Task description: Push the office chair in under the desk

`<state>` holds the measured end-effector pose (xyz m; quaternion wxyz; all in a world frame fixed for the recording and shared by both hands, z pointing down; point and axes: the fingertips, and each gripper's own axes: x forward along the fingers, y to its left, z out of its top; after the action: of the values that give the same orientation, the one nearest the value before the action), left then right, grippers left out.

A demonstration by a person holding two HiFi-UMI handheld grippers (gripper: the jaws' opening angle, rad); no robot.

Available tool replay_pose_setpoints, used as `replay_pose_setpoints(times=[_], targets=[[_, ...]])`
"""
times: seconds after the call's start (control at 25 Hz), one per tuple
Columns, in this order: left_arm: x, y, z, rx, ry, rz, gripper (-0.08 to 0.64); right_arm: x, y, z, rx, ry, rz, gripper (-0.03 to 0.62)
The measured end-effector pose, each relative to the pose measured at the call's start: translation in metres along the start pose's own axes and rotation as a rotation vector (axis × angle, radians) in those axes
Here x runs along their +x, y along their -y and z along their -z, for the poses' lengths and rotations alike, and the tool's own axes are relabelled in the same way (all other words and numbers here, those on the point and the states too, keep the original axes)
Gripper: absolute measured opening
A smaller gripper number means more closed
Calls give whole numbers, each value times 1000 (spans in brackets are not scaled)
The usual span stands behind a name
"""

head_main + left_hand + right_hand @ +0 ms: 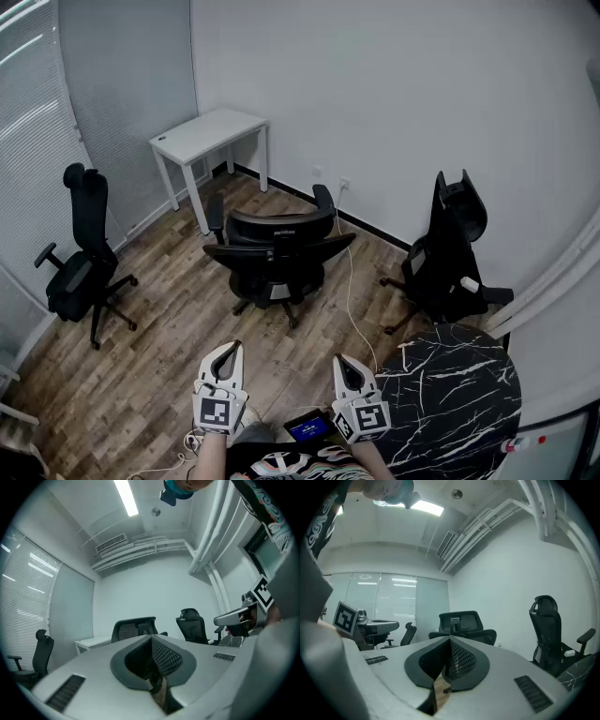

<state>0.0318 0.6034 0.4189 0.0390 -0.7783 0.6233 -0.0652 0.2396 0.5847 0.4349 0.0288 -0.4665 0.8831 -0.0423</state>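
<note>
Since the white surface [211,131] at upper left has nothing beneath it, your whole push lies ahead: the office chair [279,253] stands mid-frame, near but not under, while your left tool [230,352] and right tool [344,364], both closed on nothing, hover well short.

A brown wood-plank floor [169,347] carries everything. A small white rectangular desk [208,134] stands by the far wall. A black mesh-back office chair [278,258] sits mid-room on castors, near the desk, not under it. A 2nd black high-back chair [82,253] stands at left by the blinds, and a 3rd black chair [448,253] at right. A thin white cable [350,291] runs across the planks, right of the middle chair. A round black white-veined table [450,394] stands near right. Bottom left lies a loose tangle [173,461], prob. more cable.
</note>
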Motion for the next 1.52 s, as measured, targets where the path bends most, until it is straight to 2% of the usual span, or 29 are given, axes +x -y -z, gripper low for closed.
replay_pose_setpoints(times=[0.4,0.76,1.0,1.2,1.36,1.52], targets=[[5,17,-6,19,27,-15,32,-19,19,-9,-6,12,14,14],[28,2,-6,12,11,-32,32,1,41,-11,-9,23,25,15],[68,-17,1,11,45,-48,32,35,63,-7,-22,11,32,15],[110,-32,15,19,2,-35,32,70,84,3,-22,-12,46,15],[148,-58,20,11,9,-30,31,112,96,7,-22,-16,52,15],[182,-84,29,-1,-26,-32,31,149,110,10,-22,-38,66,15]])
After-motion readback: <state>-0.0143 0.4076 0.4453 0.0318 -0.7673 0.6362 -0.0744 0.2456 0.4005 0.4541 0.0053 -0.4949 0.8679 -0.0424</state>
